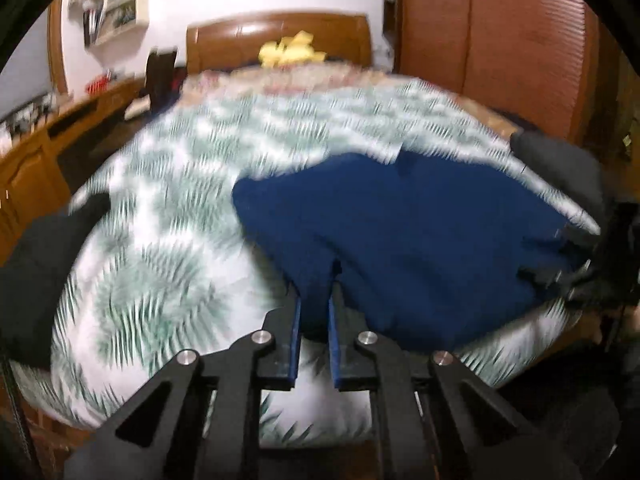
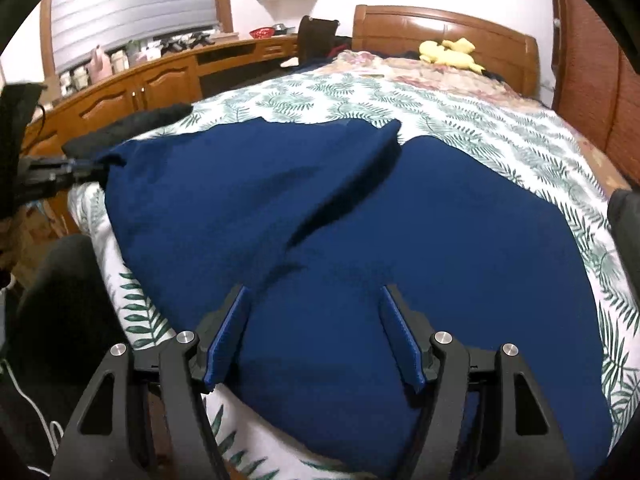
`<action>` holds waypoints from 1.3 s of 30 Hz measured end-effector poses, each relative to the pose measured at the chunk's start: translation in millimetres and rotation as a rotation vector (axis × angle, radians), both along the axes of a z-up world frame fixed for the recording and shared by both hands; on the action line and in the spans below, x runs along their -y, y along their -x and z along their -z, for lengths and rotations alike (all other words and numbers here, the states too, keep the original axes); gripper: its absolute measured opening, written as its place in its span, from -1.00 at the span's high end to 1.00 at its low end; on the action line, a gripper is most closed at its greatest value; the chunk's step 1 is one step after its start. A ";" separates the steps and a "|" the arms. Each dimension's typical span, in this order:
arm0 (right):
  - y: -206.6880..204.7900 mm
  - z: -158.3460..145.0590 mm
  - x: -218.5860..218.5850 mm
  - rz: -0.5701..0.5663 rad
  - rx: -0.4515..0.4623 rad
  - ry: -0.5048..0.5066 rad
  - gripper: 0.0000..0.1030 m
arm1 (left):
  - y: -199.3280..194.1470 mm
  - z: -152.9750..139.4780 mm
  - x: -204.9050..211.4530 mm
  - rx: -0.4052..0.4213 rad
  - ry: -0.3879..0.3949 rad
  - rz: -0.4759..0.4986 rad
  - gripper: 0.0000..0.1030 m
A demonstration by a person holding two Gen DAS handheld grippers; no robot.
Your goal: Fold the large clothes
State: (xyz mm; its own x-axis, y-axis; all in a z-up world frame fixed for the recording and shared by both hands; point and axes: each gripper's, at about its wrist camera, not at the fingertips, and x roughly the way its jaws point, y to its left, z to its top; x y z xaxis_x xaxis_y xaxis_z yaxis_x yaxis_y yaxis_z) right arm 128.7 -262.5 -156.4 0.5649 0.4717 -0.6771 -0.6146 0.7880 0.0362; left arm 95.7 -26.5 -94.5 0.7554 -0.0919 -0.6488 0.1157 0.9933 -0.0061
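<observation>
A large dark blue garment (image 1: 420, 232) (image 2: 360, 220) lies spread on a bed with a leaf-print sheet (image 1: 160, 240) (image 2: 480, 120). My left gripper (image 1: 316, 284) is shut on the garment's near edge, with blue cloth pinched between its pads. The right wrist view shows it (image 2: 86, 168) at the far left, holding a corner lifted off the sheet. My right gripper (image 2: 314, 290) stands open low over the garment's near part, the cloth lying below its wide-set fingers. A diagonal fold (image 2: 348, 184) runs across the garment. The left wrist view is blurred.
A yellow plush toy (image 1: 288, 54) (image 2: 448, 54) sits by the wooden headboard (image 2: 440, 24). A black cloth (image 1: 32, 260) (image 2: 132, 124) lies at the bed's left edge, beside a long wooden cabinet (image 2: 140, 88). Another dark item (image 1: 560, 160) (image 2: 624, 216) rests at the right edge.
</observation>
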 end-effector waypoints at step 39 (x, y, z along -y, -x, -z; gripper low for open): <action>29.9 -57.0 130.0 0.257 0.076 -0.060 -0.33 | -53.2 -43.5 170.5 0.019 0.058 0.398 0.38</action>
State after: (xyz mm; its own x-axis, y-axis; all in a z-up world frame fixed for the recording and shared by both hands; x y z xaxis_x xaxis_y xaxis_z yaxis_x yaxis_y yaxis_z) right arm 98.8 -392.5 -99.4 0.7195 0.3447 -0.6029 -0.3978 0.9162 0.0491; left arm 148.9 -197.0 -51.1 0.6649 -0.4158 -0.6205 0.4919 0.8689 -0.0551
